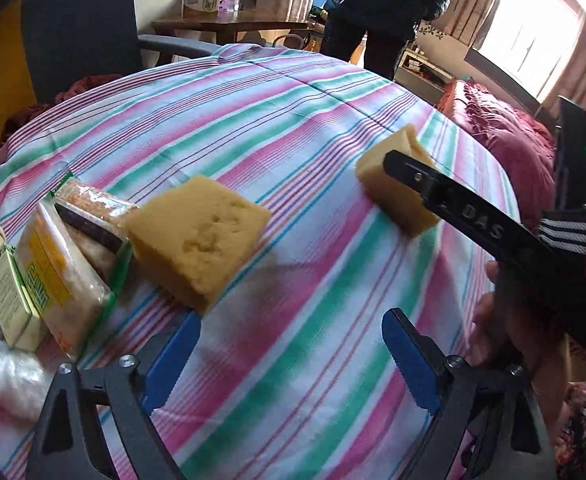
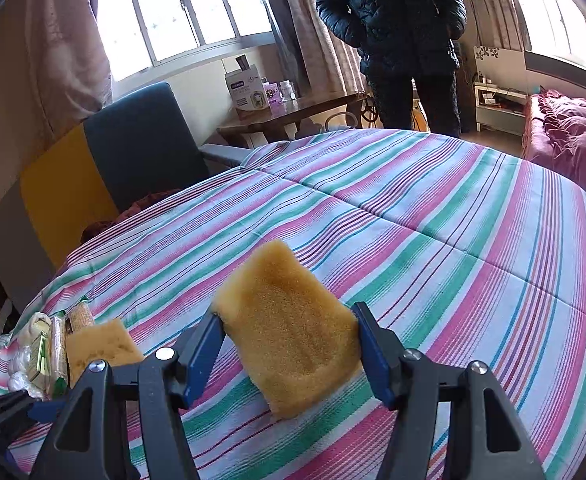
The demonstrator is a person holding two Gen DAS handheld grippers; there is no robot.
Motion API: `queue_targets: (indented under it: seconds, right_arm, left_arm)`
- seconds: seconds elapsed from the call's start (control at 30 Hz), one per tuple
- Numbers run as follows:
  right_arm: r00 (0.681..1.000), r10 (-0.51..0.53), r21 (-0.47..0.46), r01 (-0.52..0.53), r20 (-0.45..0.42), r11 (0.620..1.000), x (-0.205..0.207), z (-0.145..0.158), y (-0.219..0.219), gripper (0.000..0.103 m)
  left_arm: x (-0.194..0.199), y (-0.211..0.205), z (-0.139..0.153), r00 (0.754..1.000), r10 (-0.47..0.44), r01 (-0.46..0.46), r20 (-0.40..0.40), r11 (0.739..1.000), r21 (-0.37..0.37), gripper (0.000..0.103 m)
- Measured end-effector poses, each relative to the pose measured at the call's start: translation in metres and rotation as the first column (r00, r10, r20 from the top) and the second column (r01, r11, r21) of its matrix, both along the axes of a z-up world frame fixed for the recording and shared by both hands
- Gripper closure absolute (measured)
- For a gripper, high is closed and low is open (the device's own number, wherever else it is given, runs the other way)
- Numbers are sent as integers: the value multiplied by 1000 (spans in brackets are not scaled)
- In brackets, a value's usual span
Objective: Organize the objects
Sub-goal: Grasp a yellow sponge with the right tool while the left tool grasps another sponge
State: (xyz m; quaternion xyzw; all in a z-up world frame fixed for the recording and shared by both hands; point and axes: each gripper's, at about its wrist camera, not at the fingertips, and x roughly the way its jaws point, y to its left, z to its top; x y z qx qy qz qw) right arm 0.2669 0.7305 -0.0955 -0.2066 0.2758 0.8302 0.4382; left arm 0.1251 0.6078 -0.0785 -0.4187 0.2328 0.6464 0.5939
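My right gripper (image 2: 289, 344) is shut on a yellow sponge (image 2: 293, 332) and holds it tilted just above the striped bedspread (image 2: 433, 216); in the left wrist view the same sponge (image 1: 397, 196) shows at the right, clamped by the black right gripper (image 1: 403, 176). My left gripper (image 1: 289, 356) is open and empty, its blue pads low over the cloth. A second yellow sponge (image 1: 197, 236) lies just ahead and to the left of it, next to wrapped packets (image 1: 65, 264); it also shows in the right wrist view (image 2: 101, 344).
At the left edge lie a small green-and-white box (image 1: 9, 296), white wadding (image 1: 1, 368) and a cracker pack (image 1: 93, 204). A blue chair (image 2: 141, 144), a wooden side table (image 2: 293, 116), a standing person (image 2: 397, 32) and a red-covered bed (image 2: 569, 136) surround the striped surface.
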Motion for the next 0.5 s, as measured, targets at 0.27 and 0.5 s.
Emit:
queue_targets:
  seconds: [0.27,0.5]
  right_arm:
    - [1000,-8,28,8,16,1000,-1,4,-3,39]
    - [1000,-5,17,5,19,1000,-2,3,0,39]
  left_arm:
    - [-15,-19,31,973,172,-156,-157,981,113,4]
    - [-21,18,28,933,156,-135,-323,987,88,3]
